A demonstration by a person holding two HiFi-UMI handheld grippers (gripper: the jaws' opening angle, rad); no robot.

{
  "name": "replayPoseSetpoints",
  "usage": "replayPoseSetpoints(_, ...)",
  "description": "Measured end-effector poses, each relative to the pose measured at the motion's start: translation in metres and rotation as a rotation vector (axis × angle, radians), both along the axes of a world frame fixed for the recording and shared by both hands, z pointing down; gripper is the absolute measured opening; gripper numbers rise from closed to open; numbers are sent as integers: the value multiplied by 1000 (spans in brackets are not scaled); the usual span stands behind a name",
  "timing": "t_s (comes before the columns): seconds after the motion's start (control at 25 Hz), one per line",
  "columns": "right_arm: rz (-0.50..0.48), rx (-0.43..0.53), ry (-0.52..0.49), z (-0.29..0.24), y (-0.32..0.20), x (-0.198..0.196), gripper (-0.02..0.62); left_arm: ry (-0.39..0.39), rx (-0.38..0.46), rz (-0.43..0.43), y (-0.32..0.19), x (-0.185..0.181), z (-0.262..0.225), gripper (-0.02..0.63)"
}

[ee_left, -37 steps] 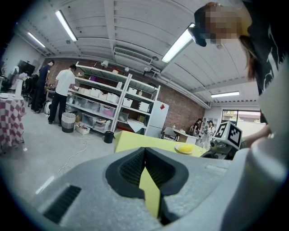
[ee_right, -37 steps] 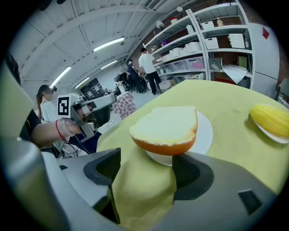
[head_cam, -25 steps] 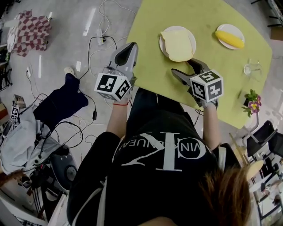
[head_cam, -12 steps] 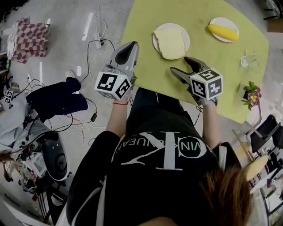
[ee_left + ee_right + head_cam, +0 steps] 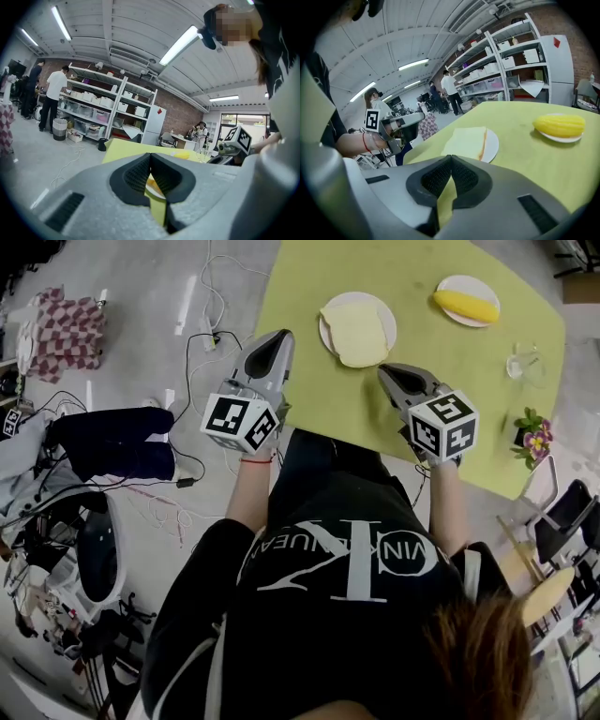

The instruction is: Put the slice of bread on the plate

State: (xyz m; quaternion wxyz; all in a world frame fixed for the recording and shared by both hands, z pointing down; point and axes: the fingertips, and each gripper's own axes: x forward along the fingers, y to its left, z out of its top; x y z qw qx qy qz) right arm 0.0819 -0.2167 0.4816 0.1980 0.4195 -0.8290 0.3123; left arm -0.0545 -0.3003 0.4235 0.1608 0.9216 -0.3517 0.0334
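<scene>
The yellow-green table (image 5: 469, 418) fills the upper right of the head view. On it, toward 12 o'clock from the person, sits the white plate (image 5: 375, 302). The slice of bread (image 5: 354, 334) already lies flat on that plate, overhanging its near rim. The task looks done, so any coming move is probably a pull-back and not a reach.

The slice is almost square; its slightly longer axis runs roughly from 11 to 5 o'clock. From the right gripper (image 5: 386, 371) the bread lies at about 11 o'clock, just beside the tips, which makes this the nearer hand. From the left gripper (image 5: 277, 336) it lies at about 3 o'clock, a little farther, with those tips about at the table's left edge. Both pairs of tongs are clenched, tips together, with nothing caught between them.

Nothing stands between either gripper and the plate. Off at 1 o'clock from the right gripper a yellow food item (image 5: 466, 304) rests on a second plate. A clear glass (image 5: 522, 362) stands at 3 o'clock, and a small flower pot (image 5: 534, 448) at 4 o'clock, all well apart.
</scene>
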Motion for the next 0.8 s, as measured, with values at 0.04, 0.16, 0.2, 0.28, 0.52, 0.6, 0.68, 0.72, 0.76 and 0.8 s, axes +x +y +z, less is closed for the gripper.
replayPoseSetpoints(0.04, 10, 17, -3, -3, -2, 2, 2, 2, 3, 1, -1, 1, -1, 11)
replayPoseSetpoints(0.16, 43, 62, -13, -14, -8, 8, 2, 8, 8, -6, -2, 2, -6, 11)
replayPoseSetpoints(0.2, 55, 76, -17, -18, -10, 10, 2, 9, 11, -7, -2, 2, -8, 11)
replayPoseSetpoints(0.28, 78, 105, -26, -25, -15, 13, 2, 12, 20, -9, -5, 2, -12, 11)
replayPoseSetpoints(0.52, 113, 205, -40, -45, -21, 23, 2, 19, 46, -20, -4, 3, -23, 11)
replayPoseSetpoints(0.6, 122, 228, -34, -51, -24, 27, 2, 21, 57, -28, -4, 3, -28, 11)
replayPoseSetpoints(0.68, 128, 250, -31, -55, -28, 28, 2, 21, 68, -33, -6, 2, -31, 11)
replayPoseSetpoints(0.72, 130, 261, -31, -56, -29, 28, 2, 20, 73, -33, -7, 1, -32, 11)
replayPoseSetpoints(0.76, 133, 271, -31, -58, -31, 29, 2, 18, 78, -31, -7, 1, -34, 11)
replayPoseSetpoints(0.8, 136, 282, -31, -60, -32, 31, 2, 16, 83, -31, -7, 1, -35, 11)
